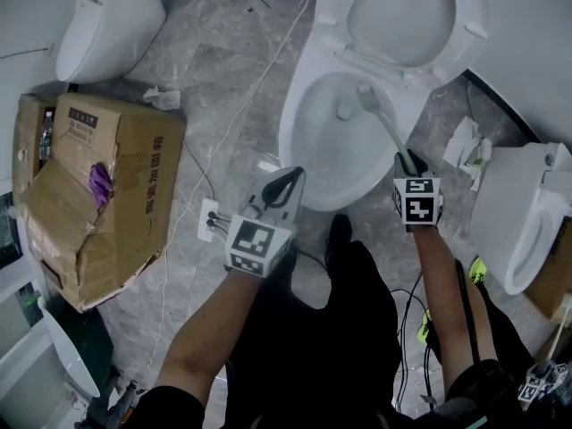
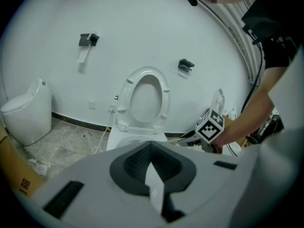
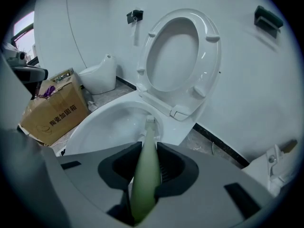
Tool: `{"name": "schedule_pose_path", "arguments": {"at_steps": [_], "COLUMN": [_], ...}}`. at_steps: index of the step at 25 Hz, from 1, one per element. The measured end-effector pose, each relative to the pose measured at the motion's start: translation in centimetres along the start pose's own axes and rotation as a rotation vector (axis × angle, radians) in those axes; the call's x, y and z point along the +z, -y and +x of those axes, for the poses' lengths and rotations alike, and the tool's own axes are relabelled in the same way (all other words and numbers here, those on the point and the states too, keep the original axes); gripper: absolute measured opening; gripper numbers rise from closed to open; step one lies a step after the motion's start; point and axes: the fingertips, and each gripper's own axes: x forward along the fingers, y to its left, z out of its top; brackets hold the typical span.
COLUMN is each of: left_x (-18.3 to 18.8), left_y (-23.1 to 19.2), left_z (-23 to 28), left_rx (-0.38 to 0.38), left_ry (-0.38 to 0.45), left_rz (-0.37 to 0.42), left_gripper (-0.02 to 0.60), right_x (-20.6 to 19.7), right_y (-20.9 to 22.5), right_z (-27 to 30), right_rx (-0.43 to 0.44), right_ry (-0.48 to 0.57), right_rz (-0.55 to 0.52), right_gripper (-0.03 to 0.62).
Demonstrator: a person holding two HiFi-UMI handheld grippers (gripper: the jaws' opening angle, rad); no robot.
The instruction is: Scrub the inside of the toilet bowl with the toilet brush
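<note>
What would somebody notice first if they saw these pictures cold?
The white toilet with its seat up fills the top middle of the head view. A pale green brush reaches into it, gripped in the right claw. The left claw is shut on nothing just in front of the toilet, and a battered cardboard box sits off to the left.

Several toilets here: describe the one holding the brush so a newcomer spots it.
On the grey floor, right of the cardboard box, the toilet stands straight ahead of the person. Its seat is raised, and unlike the neighbouring toilets, its bowl holds the pale green toilet brush gripped by the right tool.
</note>
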Motion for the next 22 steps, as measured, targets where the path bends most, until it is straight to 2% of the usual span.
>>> {"name": "schedule_pose_path", "arguments": {"at_steps": [22], "left_x": [-0.3], "left_y": [2.2], "left_z": [-2.4], "left_rx": [-0.063], "left_ry": [-0.024], "left_rz": [0.005], "left_gripper": [0.003], "right_x": [-2.6], "right_y": [0.6], "right_z": [-3.7], "right_rx": [-0.064], "right_ry": [-0.045], "right_rz": [0.049], "right_gripper": [0.104]}}
